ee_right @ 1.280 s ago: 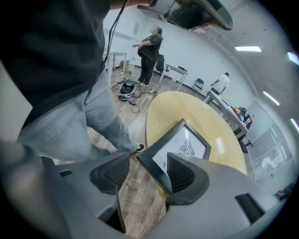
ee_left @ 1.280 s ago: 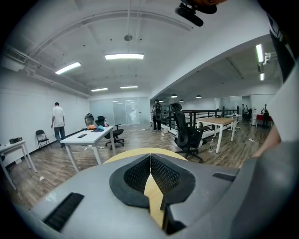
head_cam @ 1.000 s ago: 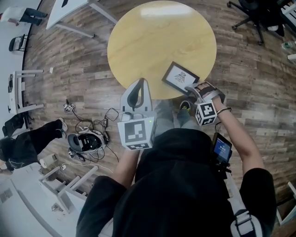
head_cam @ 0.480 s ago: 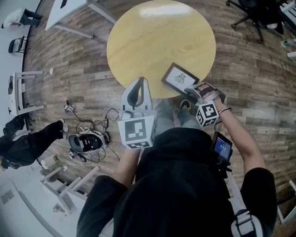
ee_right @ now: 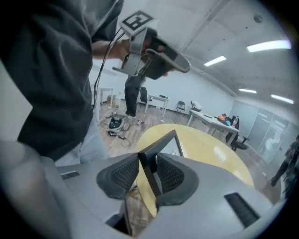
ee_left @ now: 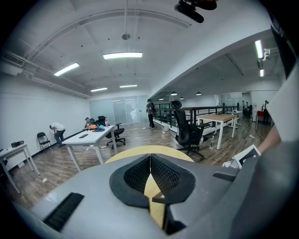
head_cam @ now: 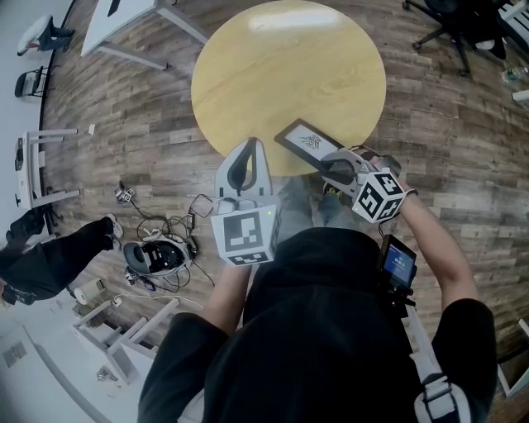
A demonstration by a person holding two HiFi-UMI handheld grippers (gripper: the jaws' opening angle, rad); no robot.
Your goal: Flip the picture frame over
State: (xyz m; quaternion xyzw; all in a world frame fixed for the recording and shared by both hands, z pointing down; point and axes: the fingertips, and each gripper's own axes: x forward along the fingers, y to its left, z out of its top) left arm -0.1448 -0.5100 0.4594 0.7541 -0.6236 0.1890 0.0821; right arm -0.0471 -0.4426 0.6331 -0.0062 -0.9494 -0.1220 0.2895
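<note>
The picture frame, black with a white print, is lifted off the round yellow table and tilts up on its near side. My right gripper is shut on that near edge. Its jaws have just been closing. In the right gripper view the frame's edge stands between the two pads, and the rest of the frame reaches out over the table. My left gripper hovers at the table's near rim, shut and empty. Its pads meet at the tip.
A black office chair stands at the far right and a white desk at the far left. Cables and a headset lie on the wood floor to my left, near a person's legs.
The frame lay flat on the table; now its near edge is raised and it tilts. My right gripper closed on it, rose and rolled. The left gripper stayed still.
</note>
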